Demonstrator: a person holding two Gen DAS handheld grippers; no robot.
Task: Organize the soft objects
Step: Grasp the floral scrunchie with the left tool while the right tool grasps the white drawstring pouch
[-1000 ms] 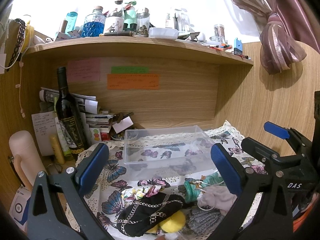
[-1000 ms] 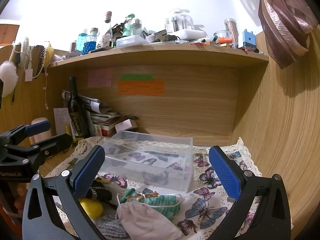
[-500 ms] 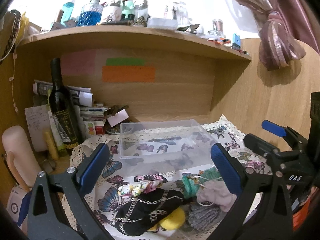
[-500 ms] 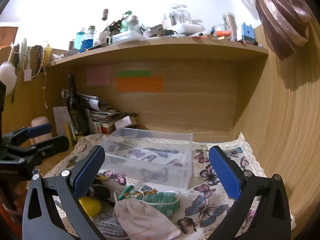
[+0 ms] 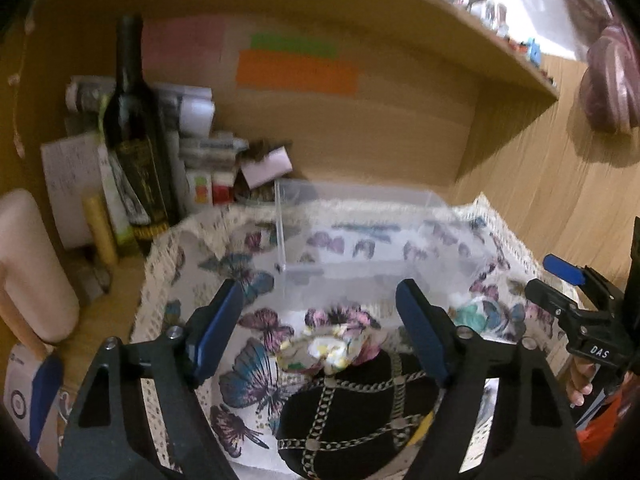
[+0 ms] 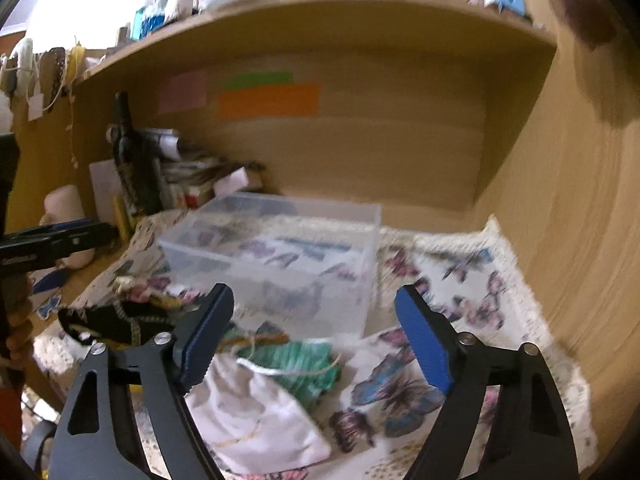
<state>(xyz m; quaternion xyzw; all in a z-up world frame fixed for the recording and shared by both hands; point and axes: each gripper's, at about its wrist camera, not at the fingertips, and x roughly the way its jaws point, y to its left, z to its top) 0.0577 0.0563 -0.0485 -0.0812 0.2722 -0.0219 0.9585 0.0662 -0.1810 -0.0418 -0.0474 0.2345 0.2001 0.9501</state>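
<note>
Butterfly-printed cloth with a lace edge (image 5: 188,280) is covering the wooden desk inside a shelf alcove, and both views are smearing with motion blur. Nearest the left wrist camera, the left gripper (image 5: 320,332) is hanging with its blue-padded jaws wide apart and nothing between them, above a black pouch crossed with chain trim (image 5: 352,412). A small floral fabric piece (image 5: 328,352) is lying against the pouch's far edge, and a sliver of something yellow is peeking out at the pouch's right side. Nearest the right wrist camera, the right gripper (image 6: 316,336) is also gaping, its jaws empty, above a white drawstring bag (image 6: 256,412) that is touching a green knitted piece (image 6: 304,364) just behind it. The black pouch (image 6: 116,320) is sitting to the left of these, near the cloth's edge.

Farther back, a clear plastic box (image 5: 360,236) is standing on the cloth with nothing but the butterfly print showing through its walls; the soft things are all lying in front of it. Behind it to the left, a dark wine bottle (image 5: 136,136) is standing upright beside stacked papers. Pink, green and orange sticky notes (image 5: 296,72) are showing on the back panel.
</note>
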